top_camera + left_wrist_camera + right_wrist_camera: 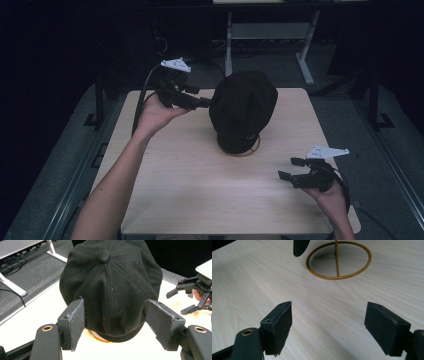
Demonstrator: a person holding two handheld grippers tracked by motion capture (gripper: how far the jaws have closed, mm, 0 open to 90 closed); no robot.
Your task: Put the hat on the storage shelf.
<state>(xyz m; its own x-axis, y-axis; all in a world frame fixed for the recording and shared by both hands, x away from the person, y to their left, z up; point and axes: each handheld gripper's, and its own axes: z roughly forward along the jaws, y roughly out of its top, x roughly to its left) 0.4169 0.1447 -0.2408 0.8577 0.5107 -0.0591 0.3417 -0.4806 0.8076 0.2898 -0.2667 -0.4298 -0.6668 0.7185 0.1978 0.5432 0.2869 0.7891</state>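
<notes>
Now your left gripper (204, 102) sits upper left of centre, jaws spread beside the black cap (243, 107) on its gold stand (338, 260); your right gripper (291, 168) waits agape, lower right.

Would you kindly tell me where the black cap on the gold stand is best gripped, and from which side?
Probably the lower crown edge of the cap, from the left side, where the left hand-held gripper already straddles it with jaws open. The soft cloth there pinches easily, while the domed top is too wide. Then lift straight up off the stand.
</notes>
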